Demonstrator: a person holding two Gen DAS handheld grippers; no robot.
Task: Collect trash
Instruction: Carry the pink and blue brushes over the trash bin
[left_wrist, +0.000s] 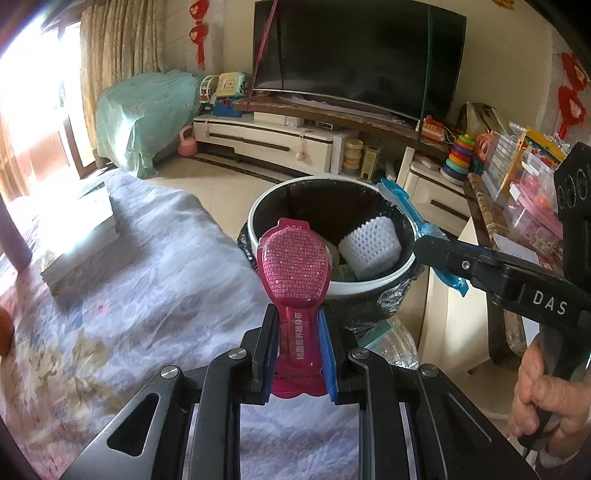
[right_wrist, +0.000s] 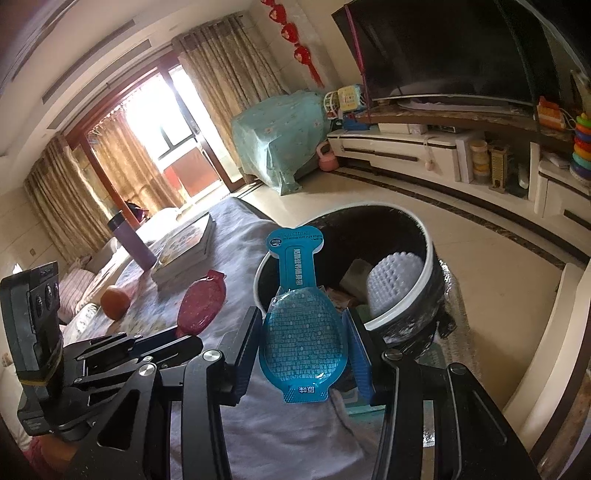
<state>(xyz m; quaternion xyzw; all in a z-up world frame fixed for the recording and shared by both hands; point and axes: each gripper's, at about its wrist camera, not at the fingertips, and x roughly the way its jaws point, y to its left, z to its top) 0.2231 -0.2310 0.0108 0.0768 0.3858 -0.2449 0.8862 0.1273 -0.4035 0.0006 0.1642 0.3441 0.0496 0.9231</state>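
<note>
Left hand-held gripper (left_wrist: 299, 350) clamped on pink packet (left_wrist: 295, 266), right hand-held gripper (right_wrist: 306, 343) on blue packet (right_wrist: 301, 325), quilted bed (left_wrist: 147, 258), bin (left_wrist: 332, 206)

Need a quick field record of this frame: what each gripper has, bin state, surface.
left gripper: shut on pink packet, gripped by its narrow neck, round end pointing at the bin
right gripper: shut on blue packet, gripped across its wide round part
trash bin: round, white rim, black liner, open top, beside the bed
bin contents: white foam net, other scraps under it
packets: neither released yet
bedspread: books, orange fruit, purple bottle on it
</note>
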